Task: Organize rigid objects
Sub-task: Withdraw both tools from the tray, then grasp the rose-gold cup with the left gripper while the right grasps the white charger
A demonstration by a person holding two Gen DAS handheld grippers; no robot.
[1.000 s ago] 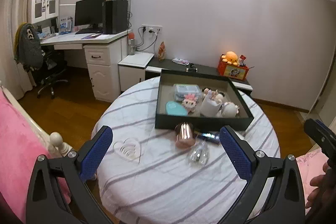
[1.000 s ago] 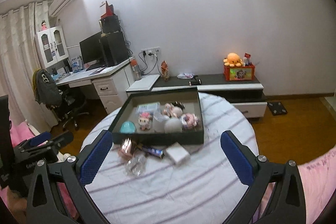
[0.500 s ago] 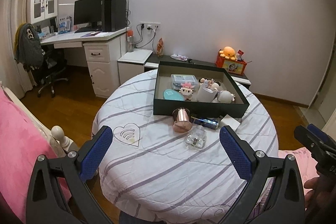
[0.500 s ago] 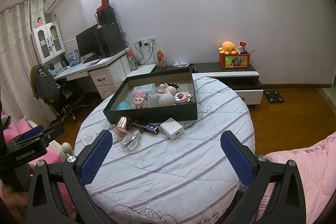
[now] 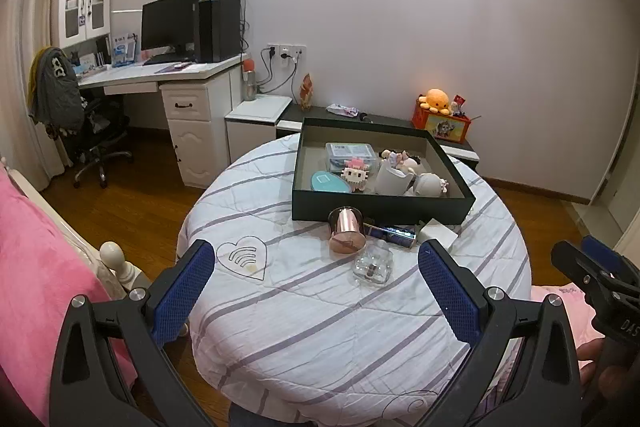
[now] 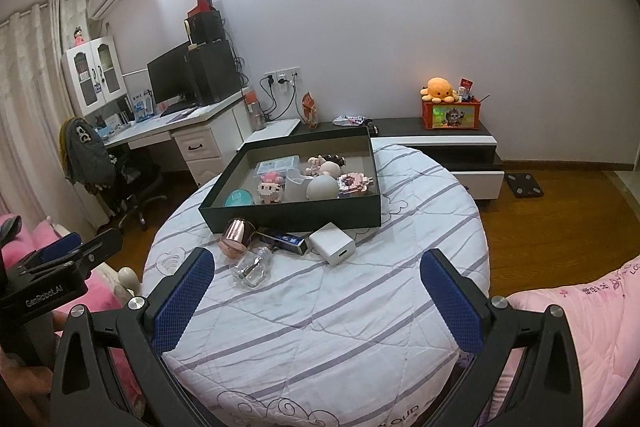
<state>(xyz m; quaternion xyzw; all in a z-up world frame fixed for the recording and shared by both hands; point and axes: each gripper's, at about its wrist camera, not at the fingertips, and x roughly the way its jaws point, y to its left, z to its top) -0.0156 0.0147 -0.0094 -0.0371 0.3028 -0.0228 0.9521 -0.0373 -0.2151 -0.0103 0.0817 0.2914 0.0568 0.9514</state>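
A dark open box (image 5: 380, 209) (image 6: 292, 215) sits on the far half of a round table (image 5: 340, 307) (image 6: 320, 307) and holds several toys and a clear case. In front of it lie a copper cup (image 5: 346, 229) (image 6: 234, 237) on its side, a clear glass bottle (image 5: 372, 263) (image 6: 253, 265), a dark tube (image 5: 394, 231) (image 6: 282, 238) and a white charger (image 5: 437, 235) (image 6: 333, 249). My left gripper (image 5: 316, 289) and right gripper (image 6: 318, 297) are both open and empty, held well back from the objects over the near side of the table.
A pink bed (image 5: 36, 267) lies at the left, pink bedding (image 6: 580, 311) at the right. Behind the table stand a white desk (image 5: 172, 83) with a monitor, an office chair (image 5: 92, 139) and a low TV bench (image 6: 440, 143). A heart coaster (image 5: 242, 257) lies left of the cup.
Both grippers have pulled back and risen from the table, so the box and loose objects look smaller and farther. Both stay open. Nothing on the table has moved.
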